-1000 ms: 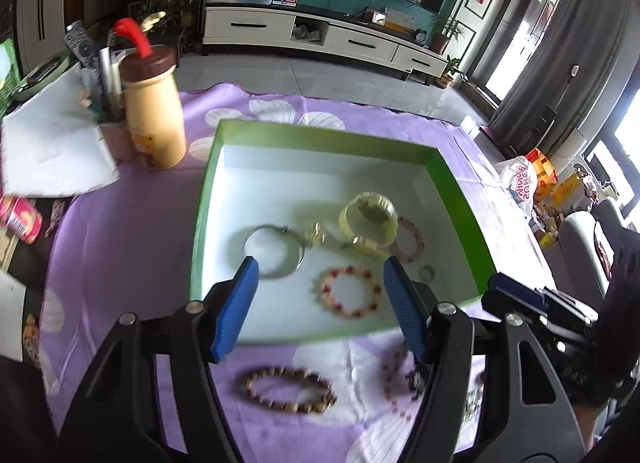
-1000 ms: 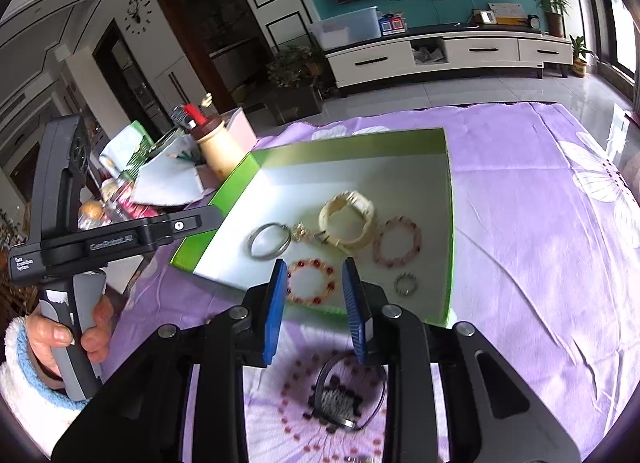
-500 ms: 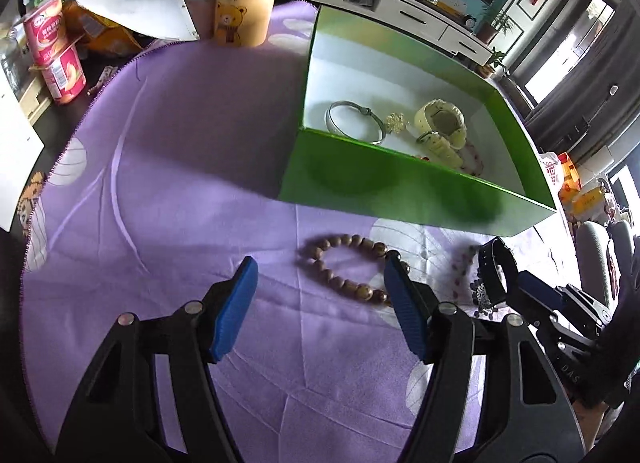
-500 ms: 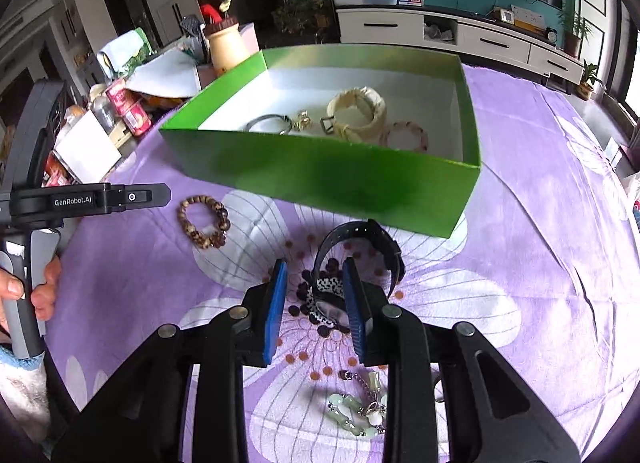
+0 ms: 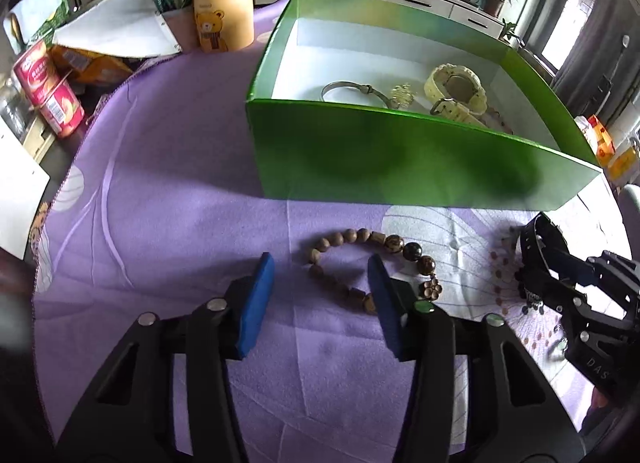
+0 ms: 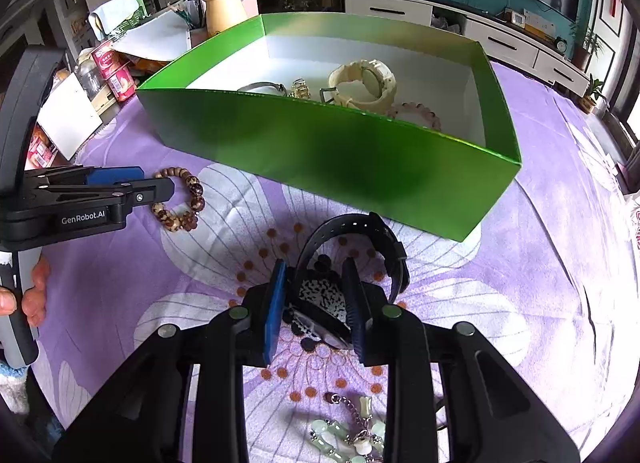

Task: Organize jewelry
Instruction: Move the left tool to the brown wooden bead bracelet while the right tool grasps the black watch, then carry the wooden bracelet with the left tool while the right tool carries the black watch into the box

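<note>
A green box [image 5: 400,151] [image 6: 320,151] holds a cream watch [image 5: 456,89] [image 6: 364,81], a silver bangle [image 5: 352,89] and a pink bead bracelet [image 6: 416,113]. A brown wooden bead bracelet [image 5: 372,263] [image 6: 180,203] lies on the purple cloth in front of the box. My left gripper [image 5: 320,275] [image 6: 132,187] is open, low over it, fingers straddling its left part. My right gripper [image 6: 316,295] [image 5: 560,267] stands around the face of a black watch [image 6: 352,259] on the cloth, jaws narrow but with gaps beside the watch face.
A green bead bracelet [image 6: 344,435] lies near the cloth's front. At the back left stand a cream bear bottle [image 5: 222,3], a pen cup, papers and red cans [image 5: 52,95]. A TV cabinet [image 6: 440,15] is behind the table.
Both grippers dropped from above the box to the cloth in front of it. The left one closed in on the wooden bracelet; the right one moved around the black watch.
</note>
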Action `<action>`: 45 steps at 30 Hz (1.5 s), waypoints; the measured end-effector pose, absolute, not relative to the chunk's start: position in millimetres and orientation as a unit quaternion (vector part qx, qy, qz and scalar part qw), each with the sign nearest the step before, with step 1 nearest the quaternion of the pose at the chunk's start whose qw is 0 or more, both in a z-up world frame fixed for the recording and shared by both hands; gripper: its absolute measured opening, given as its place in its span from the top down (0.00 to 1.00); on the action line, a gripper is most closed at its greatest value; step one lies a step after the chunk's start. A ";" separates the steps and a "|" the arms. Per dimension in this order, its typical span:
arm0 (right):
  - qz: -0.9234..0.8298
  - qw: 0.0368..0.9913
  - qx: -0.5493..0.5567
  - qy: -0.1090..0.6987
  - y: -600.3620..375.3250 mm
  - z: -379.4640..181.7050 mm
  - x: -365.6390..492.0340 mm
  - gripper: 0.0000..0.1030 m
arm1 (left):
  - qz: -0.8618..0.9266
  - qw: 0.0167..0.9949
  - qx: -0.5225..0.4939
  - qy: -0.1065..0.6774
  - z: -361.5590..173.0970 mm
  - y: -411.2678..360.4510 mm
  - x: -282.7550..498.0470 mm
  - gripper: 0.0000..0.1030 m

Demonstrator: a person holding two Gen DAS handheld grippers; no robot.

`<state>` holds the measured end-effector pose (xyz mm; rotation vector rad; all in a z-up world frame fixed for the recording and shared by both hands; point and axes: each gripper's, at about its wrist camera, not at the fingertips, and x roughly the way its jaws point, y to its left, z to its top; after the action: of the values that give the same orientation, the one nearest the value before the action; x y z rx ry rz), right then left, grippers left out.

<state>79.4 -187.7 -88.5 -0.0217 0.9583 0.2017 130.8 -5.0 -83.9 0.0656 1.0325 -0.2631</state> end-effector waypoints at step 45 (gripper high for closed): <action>0.134 0.919 0.141 0.343 -216.8 -12.9 37.7 0.90 | -0.219 0.889 -0.054 0.399 36.3 13.5 110.8 0.93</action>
<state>37.7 -216.8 -12.9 0.2904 0.7044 0.2752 110.8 13.5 36.3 -0.1112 0.8281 -0.4548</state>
